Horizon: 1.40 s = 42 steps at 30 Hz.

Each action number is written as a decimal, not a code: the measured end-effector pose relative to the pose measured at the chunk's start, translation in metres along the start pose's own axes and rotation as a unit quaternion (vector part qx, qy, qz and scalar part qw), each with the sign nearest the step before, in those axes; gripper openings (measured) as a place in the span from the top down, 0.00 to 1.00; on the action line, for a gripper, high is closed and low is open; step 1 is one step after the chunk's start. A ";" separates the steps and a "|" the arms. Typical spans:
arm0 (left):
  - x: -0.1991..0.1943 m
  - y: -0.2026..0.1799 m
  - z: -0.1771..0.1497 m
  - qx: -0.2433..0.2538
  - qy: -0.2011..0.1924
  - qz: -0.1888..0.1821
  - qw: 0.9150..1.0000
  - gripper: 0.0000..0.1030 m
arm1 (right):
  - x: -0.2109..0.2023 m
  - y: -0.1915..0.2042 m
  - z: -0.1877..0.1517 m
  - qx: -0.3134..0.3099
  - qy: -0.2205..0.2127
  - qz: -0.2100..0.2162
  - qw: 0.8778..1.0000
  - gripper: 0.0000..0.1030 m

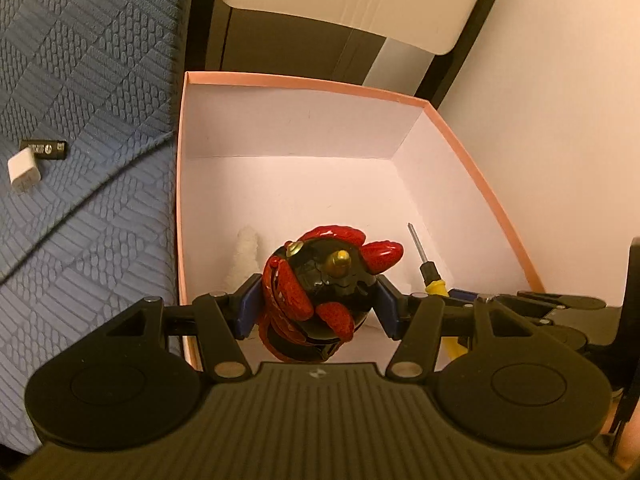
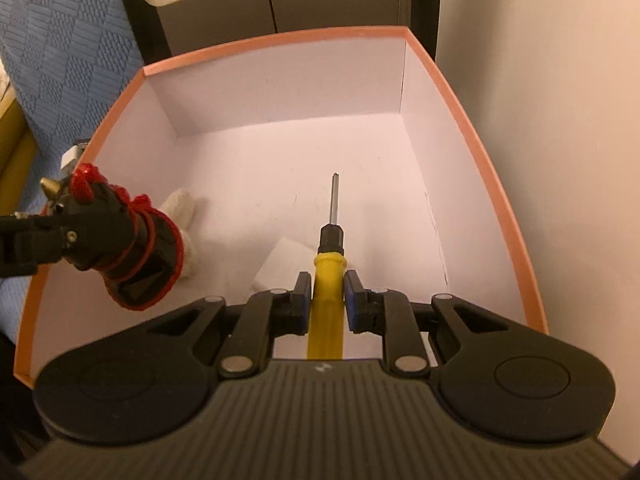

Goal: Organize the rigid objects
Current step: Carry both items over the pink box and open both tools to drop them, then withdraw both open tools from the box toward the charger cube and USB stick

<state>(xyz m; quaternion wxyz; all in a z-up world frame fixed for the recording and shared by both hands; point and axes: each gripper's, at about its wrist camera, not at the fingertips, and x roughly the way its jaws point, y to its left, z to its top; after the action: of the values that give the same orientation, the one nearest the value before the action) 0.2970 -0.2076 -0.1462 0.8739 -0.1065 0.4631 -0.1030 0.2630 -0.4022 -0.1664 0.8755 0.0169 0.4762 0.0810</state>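
My left gripper point(image 1: 316, 304) is shut on a black and red toy figure point(image 1: 320, 300) with gold tips and holds it over the near left part of a pink-rimmed box point(image 1: 304, 80). The toy also shows in the right wrist view point(image 2: 120, 248). My right gripper point(image 2: 326, 300) is shut on a yellow-handled screwdriver point(image 2: 328, 276) and holds it inside the box point(image 2: 280, 44), tip pointing to the far wall. The screwdriver also shows in the left wrist view point(image 1: 430, 276).
A white fluffy item point(image 2: 182, 216) and a white block point(image 2: 284, 260) lie on the box floor. A white charger point(image 1: 24, 170) and a black battery point(image 1: 44, 149) lie on the blue textured cover point(image 1: 80, 80) left of the box. A wall point(image 2: 540, 80) stands right.
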 end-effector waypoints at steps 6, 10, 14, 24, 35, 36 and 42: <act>-0.003 0.006 0.001 -0.012 0.000 -0.004 1.000 0.35 | -0.007 0.001 0.007 0.011 -0.012 -0.006 1.000 0.79; -0.017 0.008 0.006 -0.007 -0.017 0.001 1.000 0.33 | -0.021 0.004 0.011 0.007 -0.029 -0.003 1.000 0.79; -0.042 0.012 0.012 -0.002 -0.046 0.004 0.999 0.33 | -0.042 0.013 0.019 0.007 -0.055 0.008 0.998 0.79; -0.110 0.032 0.022 0.005 -0.124 0.019 0.992 0.33 | -0.093 0.054 0.042 -0.004 -0.124 0.036 0.992 0.79; -0.164 0.065 0.018 -0.004 -0.175 0.032 0.984 0.32 | -0.124 0.100 0.046 -0.023 -0.166 0.053 0.984 0.79; -0.166 0.069 0.017 -0.004 -0.178 0.034 0.983 0.32 | -0.125 0.105 0.046 -0.026 -0.167 0.055 0.984 0.79; -0.177 0.095 0.008 -0.017 -0.190 0.048 0.980 0.32 | -0.123 0.135 0.042 -0.052 -0.166 0.063 0.983 0.79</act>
<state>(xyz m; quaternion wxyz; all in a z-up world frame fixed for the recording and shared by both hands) 0.2140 -0.0665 -0.0291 0.9480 -0.1167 0.2946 -0.0309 0.2160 -0.2866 -0.0269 0.9353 0.0149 0.3169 0.1568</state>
